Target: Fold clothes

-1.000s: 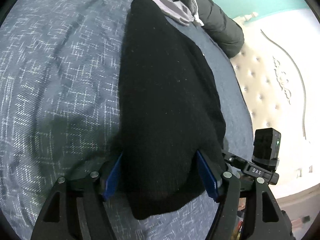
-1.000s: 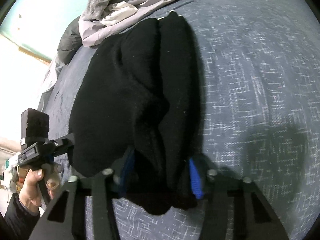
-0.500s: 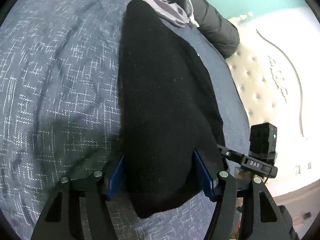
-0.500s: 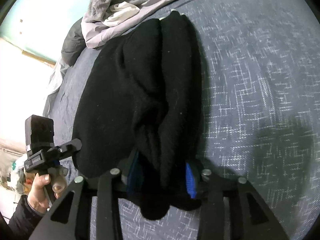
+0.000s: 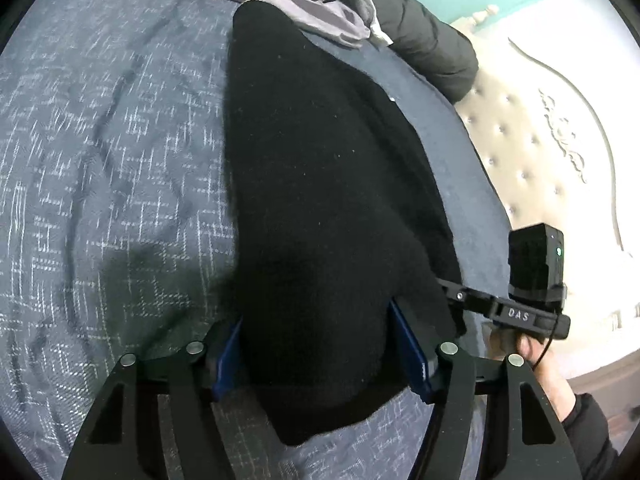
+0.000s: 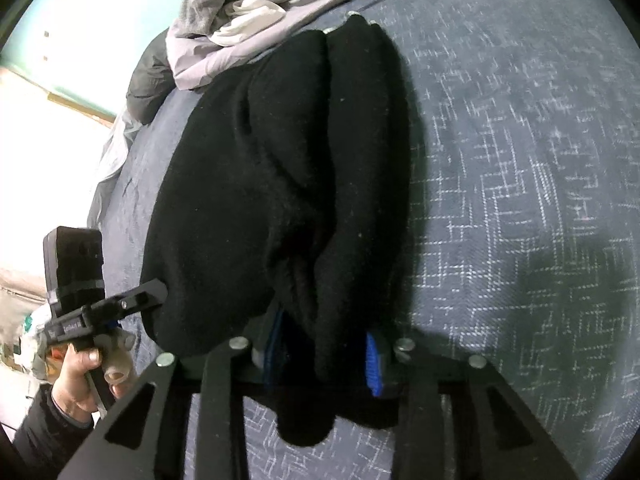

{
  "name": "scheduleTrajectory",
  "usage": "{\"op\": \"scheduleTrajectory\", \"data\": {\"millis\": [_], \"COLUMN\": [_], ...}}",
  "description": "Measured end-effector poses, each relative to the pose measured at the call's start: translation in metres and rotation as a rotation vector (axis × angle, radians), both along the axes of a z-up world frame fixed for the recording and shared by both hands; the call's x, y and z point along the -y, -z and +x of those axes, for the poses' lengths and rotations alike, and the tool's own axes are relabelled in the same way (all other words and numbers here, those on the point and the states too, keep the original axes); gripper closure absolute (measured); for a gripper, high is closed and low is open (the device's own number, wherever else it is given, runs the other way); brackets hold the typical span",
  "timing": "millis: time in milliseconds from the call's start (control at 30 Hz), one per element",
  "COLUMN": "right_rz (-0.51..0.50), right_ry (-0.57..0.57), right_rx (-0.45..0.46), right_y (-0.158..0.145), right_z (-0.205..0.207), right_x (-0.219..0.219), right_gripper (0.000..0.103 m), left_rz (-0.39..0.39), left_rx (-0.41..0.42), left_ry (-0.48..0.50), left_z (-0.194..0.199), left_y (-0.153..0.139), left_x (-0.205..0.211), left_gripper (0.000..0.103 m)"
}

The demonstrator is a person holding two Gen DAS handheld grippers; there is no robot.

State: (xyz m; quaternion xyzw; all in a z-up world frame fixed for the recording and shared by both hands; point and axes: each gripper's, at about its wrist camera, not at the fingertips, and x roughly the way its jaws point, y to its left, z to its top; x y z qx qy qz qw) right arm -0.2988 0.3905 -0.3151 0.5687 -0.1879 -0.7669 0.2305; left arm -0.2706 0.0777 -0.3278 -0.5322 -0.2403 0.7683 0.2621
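black knit garment (image 5: 320, 208) is laid lengthwise on the blue-grey patterned bedspread (image 5: 100, 160), near end at 6 o'clock, far end tapering toward 12 in both wrist views. exact garment type can't be told, possibly a sweater folded along its length.

left gripper (image 5: 324, 354): jaws fairly wide, blue pads (image 5: 228, 356) set at either side of the garment's near end, thick fabric filling the gap and gripped between them. hem hangs past the pads toward 6.

right gripper (image 6: 320, 354): jaws have just been closing, narrower gap, a bunched fold of the same garment (image 6: 288, 184) clamped between its blue pads (image 6: 372, 364). fabric is creased into ridges running toward 12 from the grip.

the right gripper's body is seen in the left view at 4 o'clock, held by a hand (image 5: 536, 364) in a dark sleeve. the left gripper's body is seen in the right view at 8 o'clock, held by the other hand (image 6: 80, 376).

pile of grey and white clothes (image 6: 272, 12) lies at 12, just past the garment's far end. dark puffy jacket (image 5: 432, 52) lies beside the pile at 1 o'clock in the left view. cream tufted headboard (image 5: 532, 168) is at 3 o'clock there.
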Motion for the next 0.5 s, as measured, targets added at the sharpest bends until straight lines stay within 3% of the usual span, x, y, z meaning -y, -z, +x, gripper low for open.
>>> {"op": "scheduleTrajectory", "data": {"millis": [133,233,500], "right_rz": [0.001,0.036,0.062], "right_ry": [0.004,-0.001,-0.036], "right_rx": [0.002,-0.031,-0.140], "right_y": [0.000,-0.010,-0.053], "right_z": [-0.002,0.001,0.004], "right_x": [0.004,0.013,0.018], "right_gripper": [0.066,0.073,0.081], "left_rz": [0.004,-0.010,-0.050], "left_rx": [0.005,-0.002,-0.053], "left_ry": [-0.004,-0.004,-0.007], "left_z": [-0.001,-0.002,0.003], "left_y": [0.002,-0.003,-0.035], "left_x": [-0.002,-0.009,-0.012], "left_gripper": [0.034,0.034,0.047]}}
